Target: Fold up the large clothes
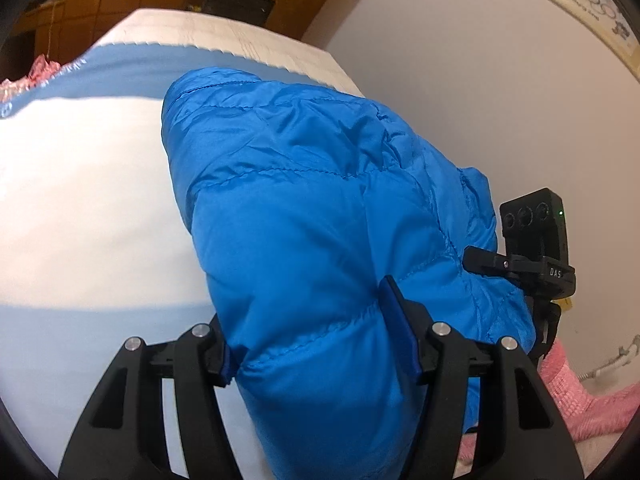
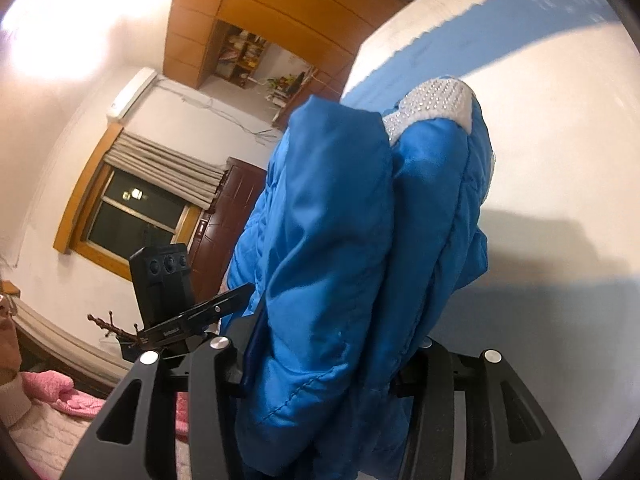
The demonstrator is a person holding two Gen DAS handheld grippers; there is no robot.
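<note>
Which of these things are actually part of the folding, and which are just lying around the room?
Part of the job:
- puffy quilted blue jacket, clamped by both grippers
- left gripper
- right gripper
- white and blue bed sheet, the folding surface

Just lying about:
- fluffy pink blanket
- framed picture on the wall
- wooden-framed window
- white air conditioner

Left wrist view: bare bed [image 1: 80,208] surface fills the left half; the blue quilted jacket [image 1: 320,208] blocks the centre, the other gripper [image 1: 472,258] and wall [image 1: 480,80] close the right. Right wrist view: bare bed at right edge.
</note>
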